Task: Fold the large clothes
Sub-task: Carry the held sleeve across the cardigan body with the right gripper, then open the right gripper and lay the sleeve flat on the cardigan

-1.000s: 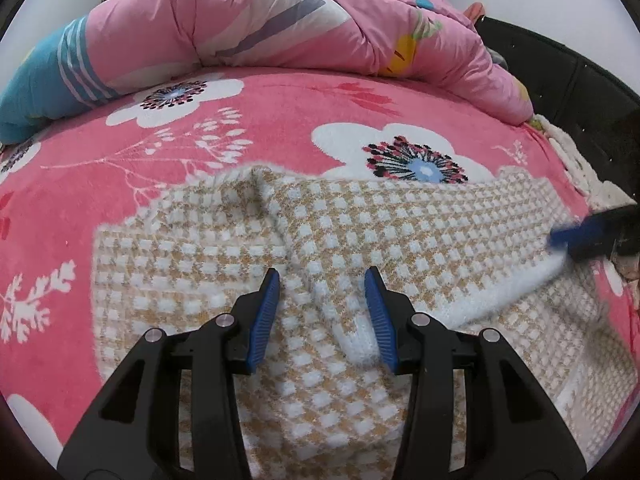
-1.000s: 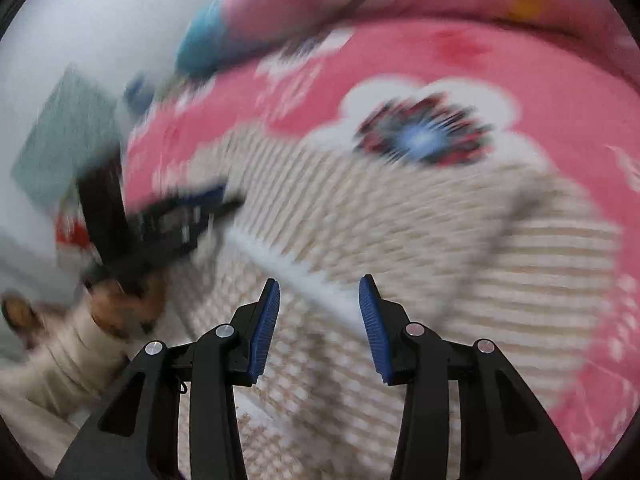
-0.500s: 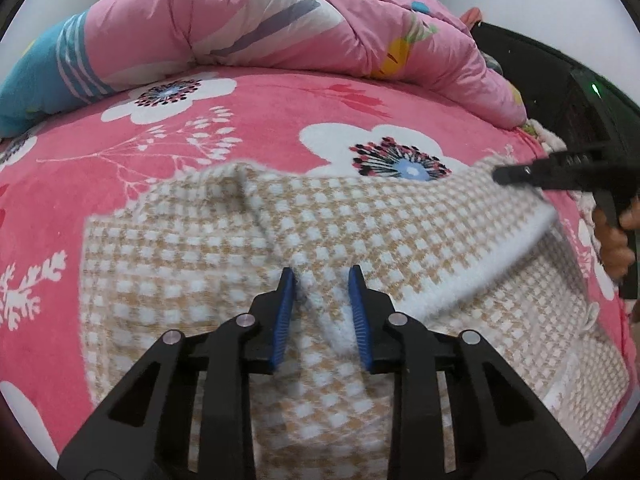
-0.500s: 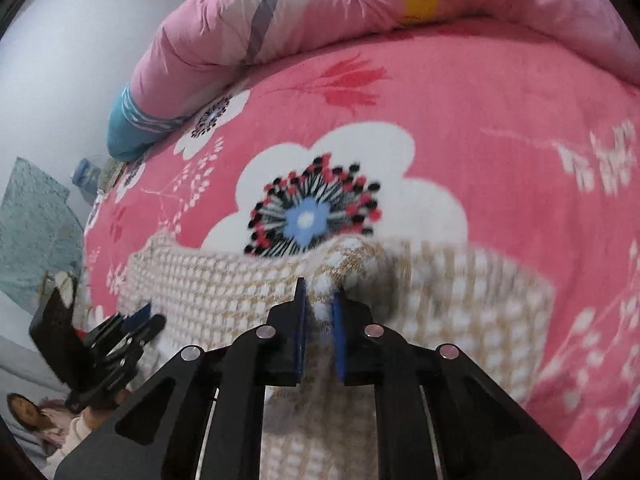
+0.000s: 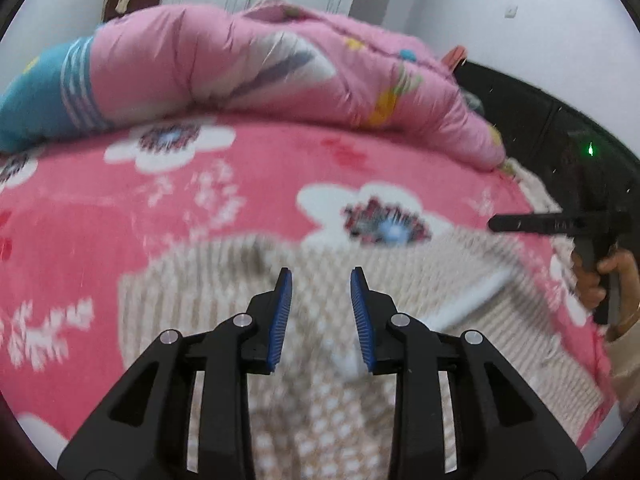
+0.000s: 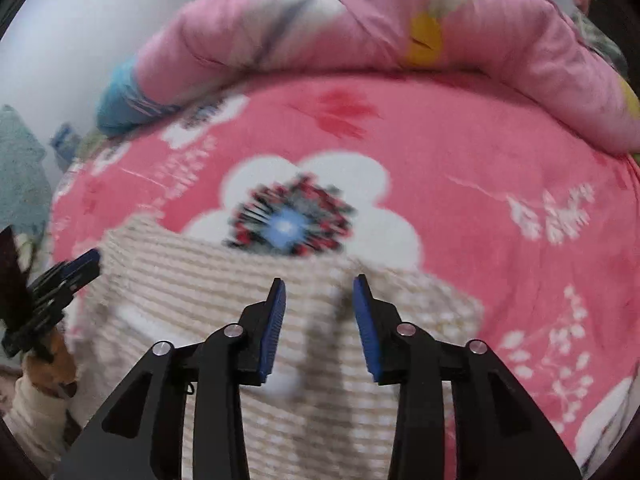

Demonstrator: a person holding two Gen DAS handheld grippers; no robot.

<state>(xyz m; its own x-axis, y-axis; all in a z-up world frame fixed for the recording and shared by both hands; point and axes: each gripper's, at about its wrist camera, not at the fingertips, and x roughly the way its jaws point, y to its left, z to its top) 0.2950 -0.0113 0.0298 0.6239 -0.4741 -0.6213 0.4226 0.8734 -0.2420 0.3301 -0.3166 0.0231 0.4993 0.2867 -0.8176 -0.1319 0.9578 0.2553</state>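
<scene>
Both tongs, left (image 5: pixel 321 312) and right (image 6: pixel 319 320), gape above the beige checked knit garment (image 5: pixel 320 412), apparently folded; next, smooth edges flat.

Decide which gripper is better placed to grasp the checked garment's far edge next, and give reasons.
Right, probably. The right gripper, jaws open, sits near the checked garment top edge; the left gripper, also open, hangs over its middle.
</scene>
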